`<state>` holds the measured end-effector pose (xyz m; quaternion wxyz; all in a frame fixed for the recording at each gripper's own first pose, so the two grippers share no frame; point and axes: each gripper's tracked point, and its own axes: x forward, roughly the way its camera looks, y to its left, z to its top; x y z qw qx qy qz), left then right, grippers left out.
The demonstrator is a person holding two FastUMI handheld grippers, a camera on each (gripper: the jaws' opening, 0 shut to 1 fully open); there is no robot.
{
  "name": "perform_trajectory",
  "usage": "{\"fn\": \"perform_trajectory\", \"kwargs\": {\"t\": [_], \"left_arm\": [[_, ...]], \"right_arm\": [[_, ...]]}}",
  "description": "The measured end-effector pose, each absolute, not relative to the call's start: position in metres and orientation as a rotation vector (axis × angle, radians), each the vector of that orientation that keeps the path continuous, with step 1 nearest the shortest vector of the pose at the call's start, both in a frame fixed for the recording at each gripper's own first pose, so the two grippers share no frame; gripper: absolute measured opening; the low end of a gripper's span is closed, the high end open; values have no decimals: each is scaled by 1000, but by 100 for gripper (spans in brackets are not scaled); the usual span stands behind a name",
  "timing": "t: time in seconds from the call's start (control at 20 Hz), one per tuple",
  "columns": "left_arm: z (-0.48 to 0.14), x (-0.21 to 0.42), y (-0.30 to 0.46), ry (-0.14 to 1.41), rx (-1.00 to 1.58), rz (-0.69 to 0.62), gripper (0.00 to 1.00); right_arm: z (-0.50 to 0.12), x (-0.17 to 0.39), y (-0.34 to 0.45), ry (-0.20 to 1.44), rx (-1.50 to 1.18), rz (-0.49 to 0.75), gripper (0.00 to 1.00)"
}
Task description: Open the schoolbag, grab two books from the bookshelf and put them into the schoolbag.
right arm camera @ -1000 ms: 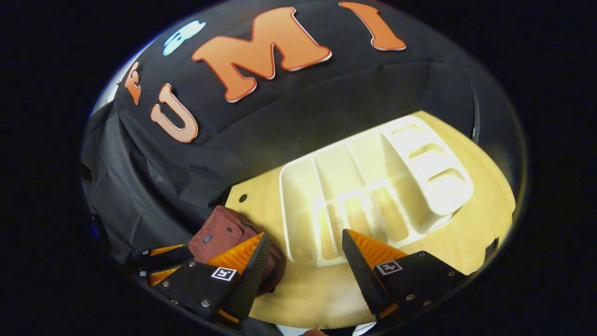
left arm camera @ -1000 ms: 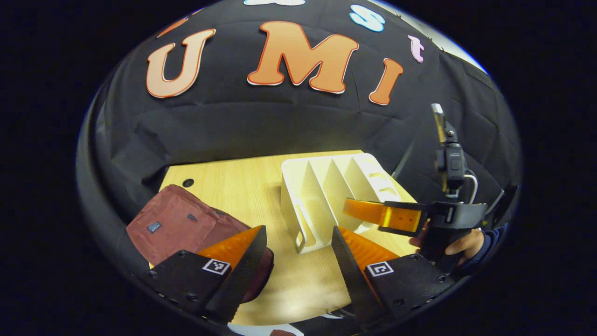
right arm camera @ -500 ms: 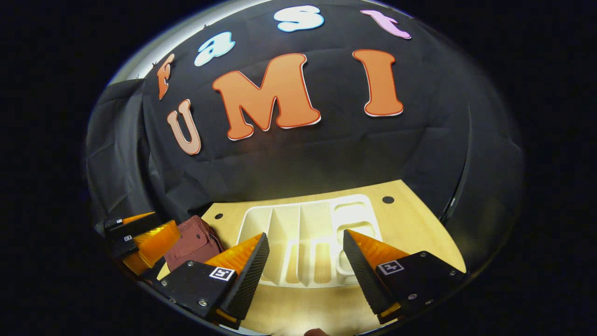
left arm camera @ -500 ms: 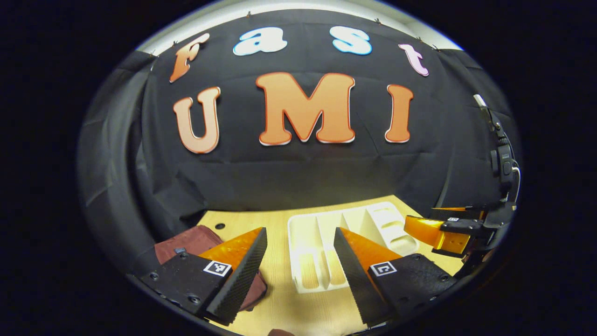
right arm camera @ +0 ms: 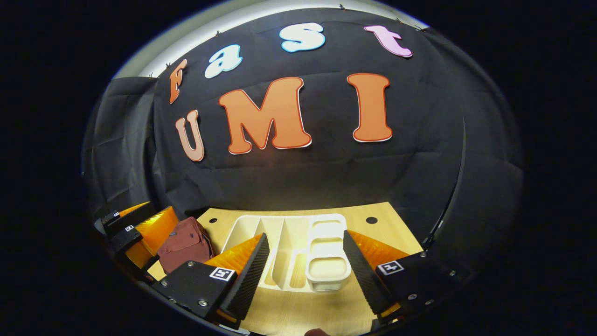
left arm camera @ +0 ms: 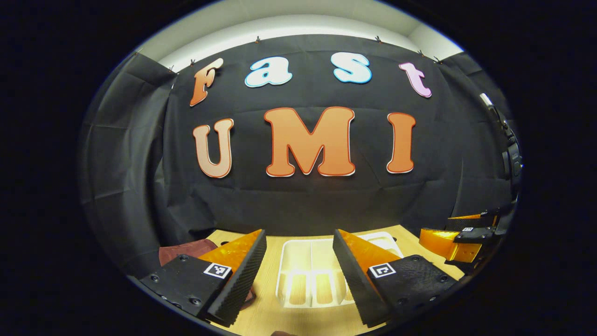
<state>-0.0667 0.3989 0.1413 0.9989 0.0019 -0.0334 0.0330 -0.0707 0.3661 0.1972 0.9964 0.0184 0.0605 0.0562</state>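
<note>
Since a second ago: you've tipped both grippers up and pulled back, so the wall takes most of each view and the desk sits low.
Jaws: left gripper [left arm camera: 298, 275] and right gripper [right arm camera: 305, 275] both spread wide, nothing between the fingers.
Schoolbag: maroon schoolbag [right arm camera: 184, 245] lies flat at the left end of the wooden desk [right arm camera: 396, 233]; can't tell if it's zipped or open.
Bookshelf: white bookshelf [right arm camera: 298, 252] is dead ahead of your right jaws, dividers running away from you, slots look bare, no books I can make out.
Nearer hand: your left gripper [right arm camera: 135, 233] is just beside the bag, so I'd say it takes the opening.
In the way: nothing much between jaws and bag, just the shelf's near corner alongside it.
</note>
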Motion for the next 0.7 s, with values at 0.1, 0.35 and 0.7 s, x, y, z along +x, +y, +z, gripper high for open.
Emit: {"fn": "perform_trajectory", "kwargs": {"t": [0.1, 0.35, 0.7], "left_arm": [[147, -71, 398, -107, 5, 82, 92], [160, -77, 385, -209, 19, 81, 92], [166, -80, 387, -224, 27, 62, 90]], "right_arm": [[203, -70, 358, 90, 21, 96, 95], [208, -80, 355, 68, 35, 90, 95], [209, -83, 368, 59, 28, 97, 95]]}}
